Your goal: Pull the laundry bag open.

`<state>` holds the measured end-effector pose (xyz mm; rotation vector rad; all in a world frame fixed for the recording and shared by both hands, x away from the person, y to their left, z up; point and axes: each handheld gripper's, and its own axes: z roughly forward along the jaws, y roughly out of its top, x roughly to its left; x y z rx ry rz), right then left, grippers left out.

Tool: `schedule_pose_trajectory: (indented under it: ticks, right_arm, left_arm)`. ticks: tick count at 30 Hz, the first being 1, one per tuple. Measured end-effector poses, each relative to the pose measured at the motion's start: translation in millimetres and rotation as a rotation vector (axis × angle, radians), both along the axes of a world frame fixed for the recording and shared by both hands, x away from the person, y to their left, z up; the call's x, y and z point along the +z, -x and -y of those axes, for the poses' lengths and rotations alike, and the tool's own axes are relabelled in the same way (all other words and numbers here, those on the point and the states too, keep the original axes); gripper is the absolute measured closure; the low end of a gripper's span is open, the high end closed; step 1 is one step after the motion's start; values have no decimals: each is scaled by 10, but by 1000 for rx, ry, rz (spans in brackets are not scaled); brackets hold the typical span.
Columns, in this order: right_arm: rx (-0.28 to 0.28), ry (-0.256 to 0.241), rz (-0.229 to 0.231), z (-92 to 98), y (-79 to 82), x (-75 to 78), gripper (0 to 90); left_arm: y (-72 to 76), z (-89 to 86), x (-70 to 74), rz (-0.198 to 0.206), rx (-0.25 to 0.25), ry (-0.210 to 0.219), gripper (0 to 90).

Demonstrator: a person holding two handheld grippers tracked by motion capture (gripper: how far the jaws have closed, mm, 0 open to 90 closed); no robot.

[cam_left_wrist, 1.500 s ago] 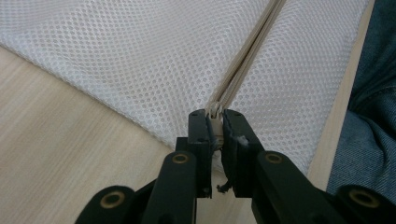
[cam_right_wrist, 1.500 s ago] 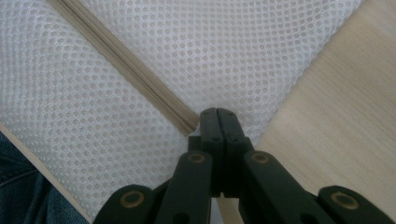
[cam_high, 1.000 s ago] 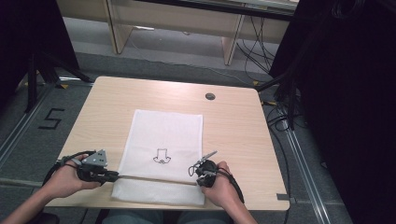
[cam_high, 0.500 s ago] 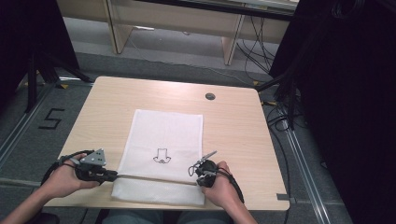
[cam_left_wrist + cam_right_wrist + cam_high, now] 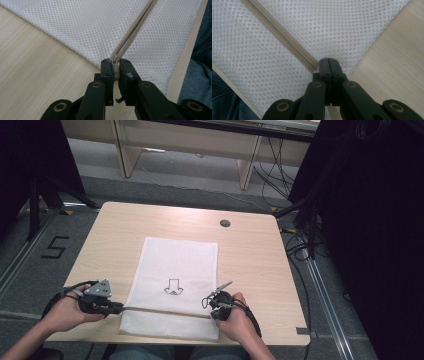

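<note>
Lying flat on the wooden table (image 5: 120, 235), a white mesh bag (image 5: 180, 265) fills the lower middle of the high view, its near edge close to the table's front rim. A small black arrow-like mark (image 5: 173, 286) sits on the mesh, and a beige zipper (image 5: 165, 311) runs across the bag near the bottom. At the lower left of that view, the left gripper (image 5: 119, 308) meets the zipper's end at the bag's left edge; its own view shows the jaws narrowed onto the zipper end (image 5: 115, 65), pinching it. At the lower right, the right gripper (image 5: 210, 315) sits at the zipper's other end, jaws pressed together on the mesh edge (image 5: 328, 60), just beside the zipper (image 5: 287, 40). A dark round cap (image 5: 225, 223) lies in the tabletop's upper right.
</note>
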<state>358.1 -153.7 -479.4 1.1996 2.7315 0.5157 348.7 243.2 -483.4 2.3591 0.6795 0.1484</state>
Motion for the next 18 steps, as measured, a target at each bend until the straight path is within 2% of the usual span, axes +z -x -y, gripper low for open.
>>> schedule_pose_trajectory:
  ticks: [1, 2, 3, 4, 5, 7, 8, 9, 10, 11, 12, 18]
  right_arm:
    - [-4, 5, -2, -6, 3, 2, 900]
    - [-5, 5, -3, -6, 2, 3, 900]
    - [-5, 0, -4, -6, 1, 1, 900]
    - [-7, 0, -4, -7, 0, 1, 900]
    - [-7, 0, -4, -7, 0, 1, 900]
    - [-6, 3, -2, -8, -1, 0, 900]
    - [-8, 3, -3, -10, 2, 2, 900]
    - [-9, 3, -3, -10, 3, 1, 900]
    - [-8, 3, -3, -10, 3, 1, 900]
    - [-8, 3, -3, -10, 3, 1, 900]
    - [-5, 6, 0, -8, 1, 2, 900]
    - [-5, 0, -3, -6, 0, 0, 900]
  left_arm:
    - [-29, -45, 14, -3, -38, -63, 816]
    - [-39, -58, 20, 1, -49, -71, 816]
    - [-39, -58, 20, 1, -49, -71, 816]
    - [-9, -22, -14, -20, 11, 0, 816]
    - [-6, -16, -14, -19, 19, 5, 816]
    - [-9, -15, -14, -13, 18, -11, 816]
    - [-36, -50, 3, -4, -31, -88, 816]
    - [-43, -58, -4, -10, -34, -93, 816]
    - [-32, -48, -19, -9, -5, -58, 816]
    - [-32, -48, -19, -9, -5, -58, 816]
    - [-48, -71, -11, -14, -21, -87, 816]
    - [-70, -82, -38, -19, -33, -110, 816]
